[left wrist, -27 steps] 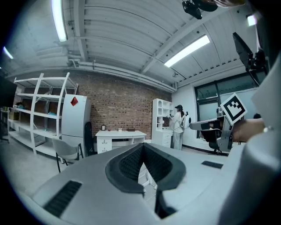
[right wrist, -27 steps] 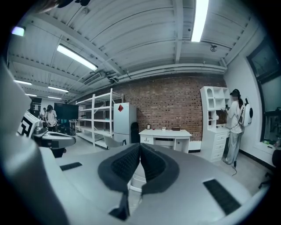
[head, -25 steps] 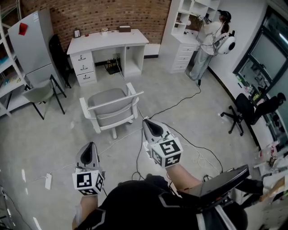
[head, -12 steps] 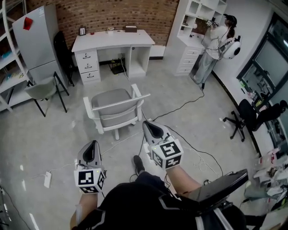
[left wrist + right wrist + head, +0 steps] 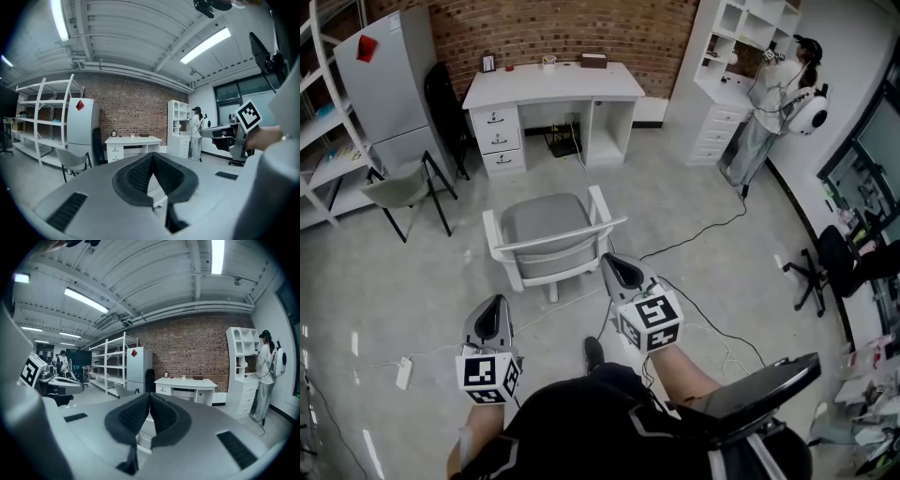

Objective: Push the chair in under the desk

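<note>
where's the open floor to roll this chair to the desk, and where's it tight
Bare floor runs from the chair straight to the desk, and left of the chair toward the grey side chair. Crowded: a black cable snakes across the floor right of the chair, and dark clutter sits in the desk's kneehole.

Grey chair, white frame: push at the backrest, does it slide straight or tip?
The chair looks rigid and probably light: thin white frame, padded seat. Its base is mostly hidden, so whether it rolls or scrapes is unclear. A push placed high up might tip it forward.
</note>
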